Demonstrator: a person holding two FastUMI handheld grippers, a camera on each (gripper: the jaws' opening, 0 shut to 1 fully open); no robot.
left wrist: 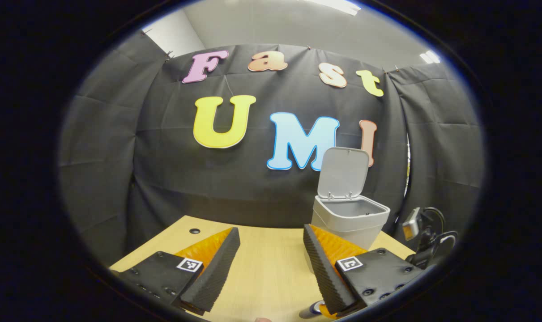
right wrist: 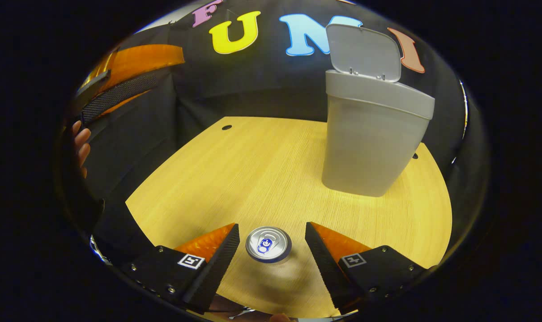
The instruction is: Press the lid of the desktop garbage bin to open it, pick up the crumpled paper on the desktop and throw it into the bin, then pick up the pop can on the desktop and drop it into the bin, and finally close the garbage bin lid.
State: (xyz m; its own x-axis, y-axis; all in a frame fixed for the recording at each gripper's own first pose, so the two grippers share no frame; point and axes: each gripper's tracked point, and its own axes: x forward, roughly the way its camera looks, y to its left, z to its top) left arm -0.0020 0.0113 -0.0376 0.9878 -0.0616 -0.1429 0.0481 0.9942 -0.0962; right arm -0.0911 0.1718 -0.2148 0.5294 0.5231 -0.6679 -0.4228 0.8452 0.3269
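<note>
In the right gripper view we see the garbage bin (right wrist: 373,134), a pale grey desktop bin, standing upright on the wooden desktop (right wrist: 253,170) toward its far right side, with its lid (right wrist: 364,52) swung up and back on the hinges so the mouth is open. We take the bin as our landmark. The pop can (right wrist: 268,243) stands upright on the desktop well in front of the bin and a little to its left, its silver top with the pull tab facing the camera. The right gripper (right wrist: 268,246) hangs over it with its jaws spread wide, one finger on each side of the can and neither finger touching it. To the far left of the bin, at the edge of this view, we see the other gripper raised above the desk edge, with a hand (right wrist: 80,143) behind it. In the left gripper view the left gripper (left wrist: 271,257) is held above the desktop (left wrist: 266,277) to the left of the bin (left wrist: 349,223), its jaws wide apart with nothing between them. The lid (left wrist: 343,172) stands upright behind the bin's open rim, and we cannot see far enough into the bin to tell what it holds. To the right of the bin, at the desk's edge, we make out a small device with dark cables (left wrist: 425,237).
</note>
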